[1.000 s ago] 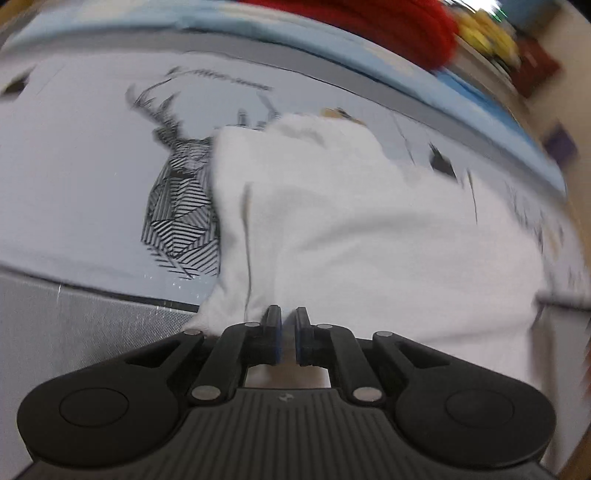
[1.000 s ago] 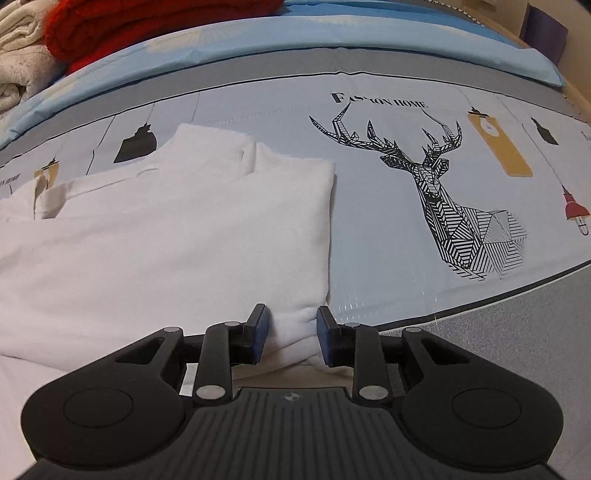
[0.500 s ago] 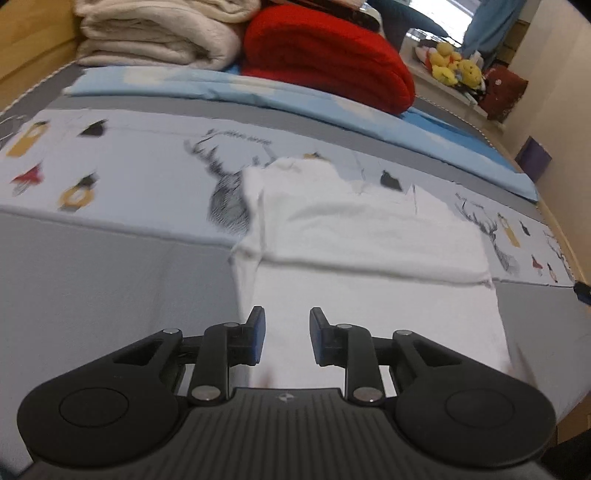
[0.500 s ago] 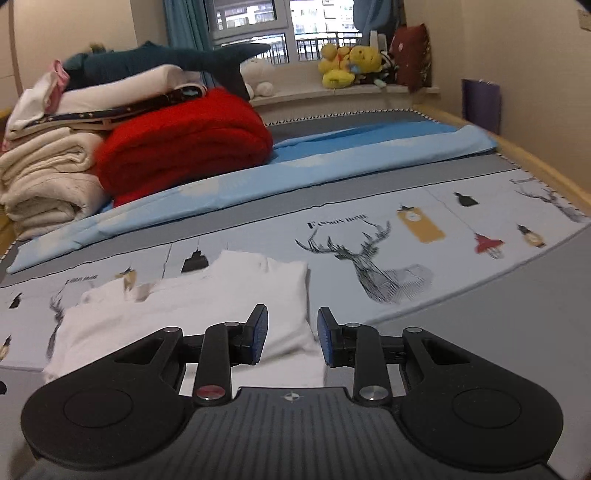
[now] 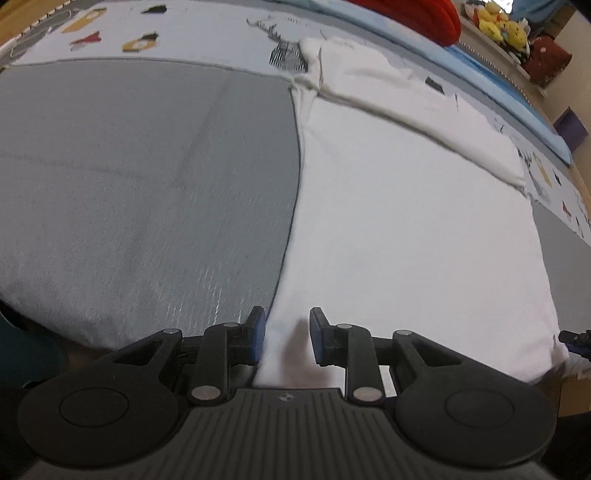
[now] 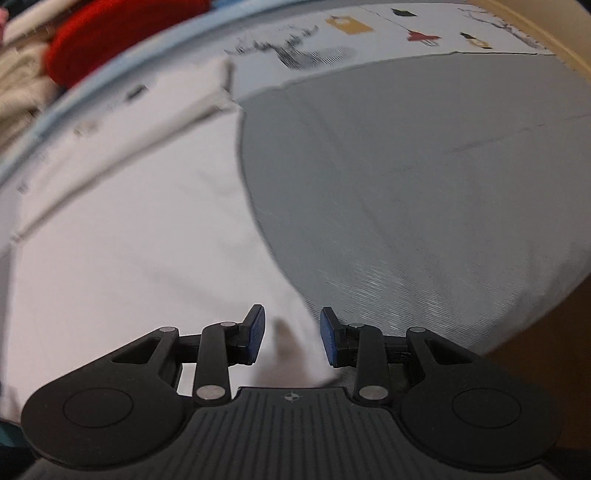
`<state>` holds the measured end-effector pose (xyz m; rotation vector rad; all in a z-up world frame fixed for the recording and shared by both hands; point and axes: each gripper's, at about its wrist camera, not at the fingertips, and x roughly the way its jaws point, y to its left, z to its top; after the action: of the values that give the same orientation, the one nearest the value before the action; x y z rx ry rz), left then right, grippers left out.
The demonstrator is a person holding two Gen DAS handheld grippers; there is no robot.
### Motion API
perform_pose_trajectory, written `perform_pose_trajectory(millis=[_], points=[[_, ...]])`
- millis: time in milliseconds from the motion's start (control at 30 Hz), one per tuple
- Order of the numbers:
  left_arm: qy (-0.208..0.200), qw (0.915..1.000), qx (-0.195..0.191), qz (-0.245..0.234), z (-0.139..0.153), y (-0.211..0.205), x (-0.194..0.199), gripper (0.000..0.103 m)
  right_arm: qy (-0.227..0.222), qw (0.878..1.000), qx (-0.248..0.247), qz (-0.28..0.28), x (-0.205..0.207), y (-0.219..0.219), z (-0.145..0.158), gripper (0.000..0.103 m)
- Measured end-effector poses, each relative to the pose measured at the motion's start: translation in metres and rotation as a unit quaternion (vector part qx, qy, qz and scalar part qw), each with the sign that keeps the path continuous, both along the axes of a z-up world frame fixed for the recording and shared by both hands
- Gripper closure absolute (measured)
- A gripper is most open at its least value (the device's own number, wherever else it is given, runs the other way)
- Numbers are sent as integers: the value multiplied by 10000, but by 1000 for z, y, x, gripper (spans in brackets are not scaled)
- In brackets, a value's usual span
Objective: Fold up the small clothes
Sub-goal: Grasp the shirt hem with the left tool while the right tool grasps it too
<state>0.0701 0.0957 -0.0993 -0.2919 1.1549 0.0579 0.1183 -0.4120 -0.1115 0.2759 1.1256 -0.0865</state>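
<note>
Your left hand-held gripper [image 5: 283, 334] hangs over the near left corner of the white garment [image 5: 406, 206], its jaws parted and released; the cloth's edge lies under the gap, but the blue pads [image 5: 257, 334] do not press on it. To the left of that corner you have only the grey bedspread [image 5: 140, 177], running up to a printed sheet [image 5: 177, 40] with small coloured figures and part of a black line-drawn deer. The garment lies flat on the bed, spread from the near edge toward the far side, where its top part is folded over itself in a thick band. Beyond it sit a red blanket [image 5: 417, 14] and some yellow soft toys [image 5: 498, 24] on a ledge.

Your right hand-held gripper [image 6: 291, 334] is above the garment's near right corner [image 6: 288, 347]. Its jaws are opening, with the white fabric showing beneath the gap and neither pad gripping it. In this blurred view the garment [image 6: 129, 229] fills the left half and the grey bedspread [image 6: 424, 177] the right, with the bed's near edge dropping away at the lower right. The red blanket [image 6: 118, 37] shows at the upper left.
</note>
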Motion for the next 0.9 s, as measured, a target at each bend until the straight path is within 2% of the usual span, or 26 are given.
perform_pose_trajectory(millis=[167,367,400,433,467,500,533,667,767,900], points=[[256,9997,11,45,-11,3,-5,74,257,9996,34,95,-1,-3,-15,69],[210,9985,339,-381,-14,-17,-5,74,242,9984,-324,395,-6,9,-15,68],[194,9977,437,-484,-13,-20,-5,76,246,9981,-325,452,-6,11,-14,71],[178,9971,483,-554,-14,-23,-4,89,246,9979,-325,511,-7,14,-14,76],[161,9968,484,-610,-14,-23,-3,95,237,9975,-351,566,-7,16,-13,79],[144,9970,440,-623,-13,-22,-3,95,230,9974,-335,595,-7,17,-12,90],[138,9973,400,-604,-13,-20,-3,95,211,9978,-271,574,-7,16,-11,96],[164,9983,238,-510,-12,-15,-4,93,192,9992,-34,349,-8,9,-4,96],[251,9979,238,-548,-16,-19,-3,92,371,9985,-134,385,-8,11,-10,88],[245,9973,345,-601,-17,-23,1,92,360,9970,-313,610,-7,18,-11,87]])
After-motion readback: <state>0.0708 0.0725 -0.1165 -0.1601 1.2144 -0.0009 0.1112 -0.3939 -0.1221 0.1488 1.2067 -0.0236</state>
